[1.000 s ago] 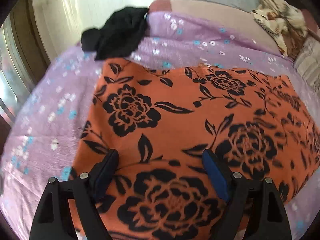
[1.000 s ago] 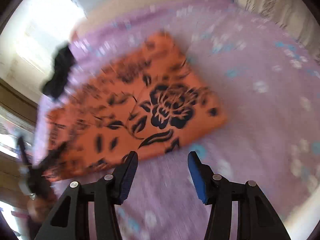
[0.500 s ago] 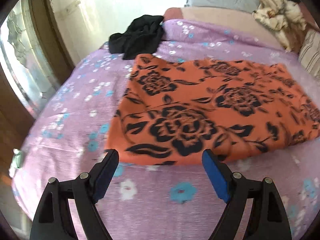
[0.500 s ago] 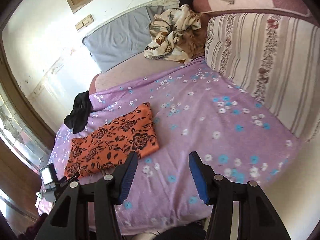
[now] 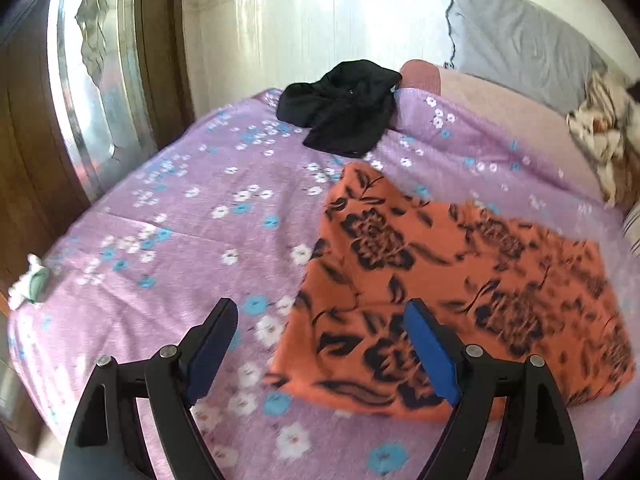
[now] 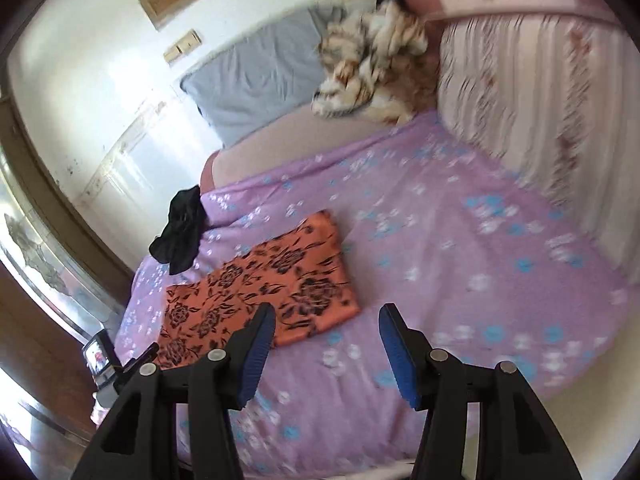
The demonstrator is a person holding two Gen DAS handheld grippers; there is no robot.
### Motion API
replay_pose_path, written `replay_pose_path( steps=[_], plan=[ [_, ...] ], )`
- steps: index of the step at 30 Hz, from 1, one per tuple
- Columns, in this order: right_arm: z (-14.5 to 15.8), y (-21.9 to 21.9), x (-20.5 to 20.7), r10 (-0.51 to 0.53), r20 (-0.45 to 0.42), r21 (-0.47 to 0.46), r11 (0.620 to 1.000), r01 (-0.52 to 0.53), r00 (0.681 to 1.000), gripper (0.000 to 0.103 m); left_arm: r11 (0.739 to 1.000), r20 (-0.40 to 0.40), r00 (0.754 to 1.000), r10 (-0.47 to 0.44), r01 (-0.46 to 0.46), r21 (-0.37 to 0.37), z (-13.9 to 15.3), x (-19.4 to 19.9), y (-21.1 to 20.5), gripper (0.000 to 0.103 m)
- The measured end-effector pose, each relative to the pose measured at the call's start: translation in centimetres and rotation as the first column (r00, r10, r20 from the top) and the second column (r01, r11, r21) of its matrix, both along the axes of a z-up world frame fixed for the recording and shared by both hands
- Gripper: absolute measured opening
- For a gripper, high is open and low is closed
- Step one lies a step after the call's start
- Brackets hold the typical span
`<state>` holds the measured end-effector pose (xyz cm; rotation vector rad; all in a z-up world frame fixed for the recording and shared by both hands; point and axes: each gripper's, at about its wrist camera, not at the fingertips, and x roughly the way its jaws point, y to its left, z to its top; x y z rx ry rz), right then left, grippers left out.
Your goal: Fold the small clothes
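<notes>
My L tongs (image 5: 316, 344) & R tongs (image 6: 326, 338): both spread, nothing pinched. Orange floral cloth (image 6: 260, 284): folded flat on purple bedspread (image 6: 440, 264). Black garment (image 5: 344, 108): bunched nr far edge.

1. The bed (image 6: 460, 240) is covered by a purple sheet (image 5: 192, 216) printed with small white and blue flowers.
2. An orange cloth with black roses (image 6: 256, 284) lies flat and folded on the sheet, toward the bed's near edge.
3. A crumpled black garment (image 5: 344, 108) lies at the sheet's far edge, near the orange cloth but apart from it.
4. A grey pillow (image 6: 256, 76) leans against the wall at the head of the bed.
5. A rumpled cream and brown cloth (image 6: 368, 64) sits beside the pillow.
6. A striped, folded blanket (image 6: 540, 92) lies along the far side.
</notes>
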<state>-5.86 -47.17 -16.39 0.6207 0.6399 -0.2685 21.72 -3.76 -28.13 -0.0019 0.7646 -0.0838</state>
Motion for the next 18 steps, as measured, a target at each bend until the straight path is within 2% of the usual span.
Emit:
replay_pose_path(
  steps=[3, 8, 10, 13, 15, 16, 17, 18],
  plan=[
    [-3.5, 0.4, 5.1, 0.014, -0.017, 0.075, 0.997, -0.013, 1.0, 0.059, 0.996, -0.045, 0.998, -0.035, 0.031, -0.084, -0.6, 1.7, 0.2, 0.086],
    [-8.2, 1.8, 12.9, 0.063, -0.073, 0.09, 0.994, -0.056, 0.995, 0.059, 0.994, -0.16, 0.986, -0.047, 0.031, -0.104, -2.4, 4.4, -0.4, 0.086],
    [-9.4, 2.2, 15.2, 0.074, -0.081, 0.085, 0.994, -0.067, 0.994, 0.059, 0.994, -0.175, 0.983, -0.053, 0.034, -0.107, -2.7, 4.8, -0.6, 0.086],
    [-11.1, 2.3, 17.8, 0.082, -0.085, 0.085, 0.994, -0.075, 0.993, 0.059, 0.997, -0.187, 0.981, -0.042, 0.029, -0.074, -3.3, 5.6, -0.7, 0.086],
    [-12.3, 2.0, 19.3, 0.092, -0.099, 0.126, 0.989, -0.079, 0.991, 0.059, 1.0, -0.228, 0.973, -0.019, 0.013, -0.027, -4.4, 6.3, -0.5, 0.086],
    [-13.3, 2.0, 20.2, 0.094, -0.132, 0.155, 0.985, -0.073, 0.987, 0.059, 1.0, -0.262, 0.965, -0.003, 0.007, 0.013, -5.3, 6.8, -0.5, 0.088],
    [-14.0, 1.9, 20.9, 0.096, -0.166, 0.172, 0.983, -0.067, 0.981, 0.058, 1.0, -0.299, 0.954, -0.004, 0.011, 0.022, -6.2, 7.2, -0.4, 0.089],
    [-15.5, 1.9, 21.6, 0.098, -0.236, 0.196, 0.979, -0.051, 0.967, 0.057, 1.0, -0.304, 0.953, -0.002, -0.002, -0.016, -6.4, 7.3, 0.2, 0.09]
  ],
)
